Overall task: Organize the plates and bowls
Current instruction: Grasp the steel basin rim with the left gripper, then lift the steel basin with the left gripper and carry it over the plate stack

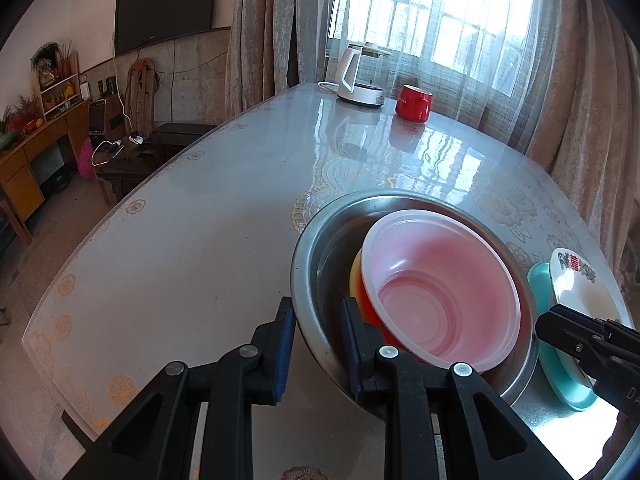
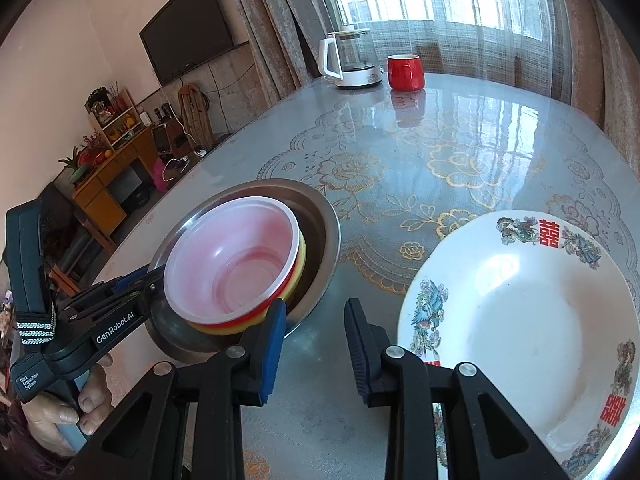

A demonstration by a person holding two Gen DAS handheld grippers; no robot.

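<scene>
- Clearly, the left gripper (image 1: 318, 344) has its jaws set narrow across the near rim of the steel basin (image 1: 316, 240): one blue pad sits outside the wall, the other inside, and the right wrist view shows the fingers pinched on that rim, with the person's hand (image 2: 68, 412) under the handle.
- Inside the basin sits a nest of plastic bowls: a translucent pink bowl (image 1: 444, 288) on top, with a red bowl (image 1: 370, 308) and a yellow bowl (image 1: 354, 280) showing as bands beneath its rim.
- The stack leans toward the right side of the basin.
- The right gripper (image 2: 316, 340) hovers over the glass-topped table (image 2: 400, 168) with its jaws partly apart and nothing between them.
- Its right finger lies at the near-left edge of the white plate (image 2: 520, 320); whether it touches cannot be told.
- The white plate, printed with red characters and birds, rests on a teal plate (image 1: 538, 280), just to the right of the basin.
- At the far end of the table stand a glass kettle (image 2: 352, 60) and a red mug (image 2: 404, 72), side by side and well apart from the dishes.
</scene>
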